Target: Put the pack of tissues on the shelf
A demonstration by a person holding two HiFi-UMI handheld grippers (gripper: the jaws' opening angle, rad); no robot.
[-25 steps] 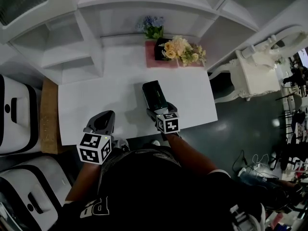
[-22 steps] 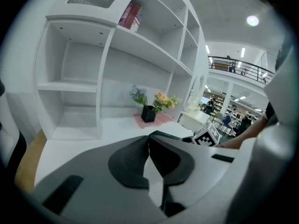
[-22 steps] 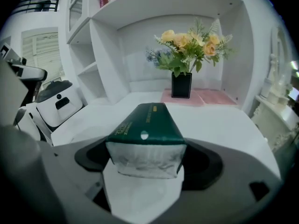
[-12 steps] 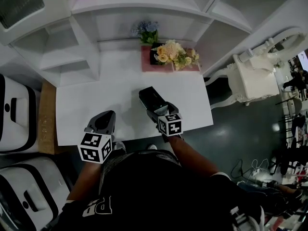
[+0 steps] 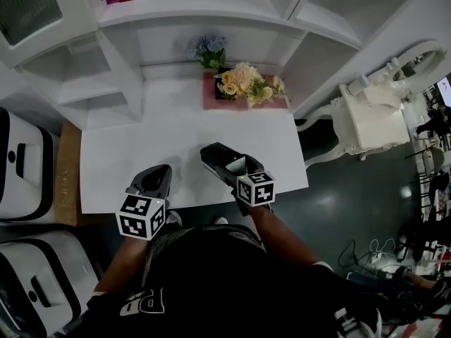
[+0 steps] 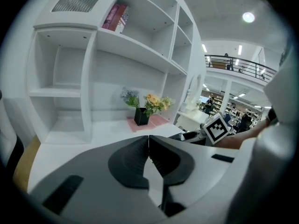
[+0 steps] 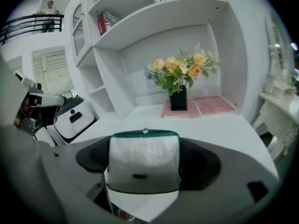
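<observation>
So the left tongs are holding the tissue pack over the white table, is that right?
Not quite. It is the right tongs that hold the pack of tissues over the white table, as the right gripper view shows. The left tongs are shut and empty.

White shelving (image 5: 183,13) backs a white table (image 5: 120,160); ornate white furniture (image 5: 373,115) stands on dark floor (image 5: 338,203).
</observation>
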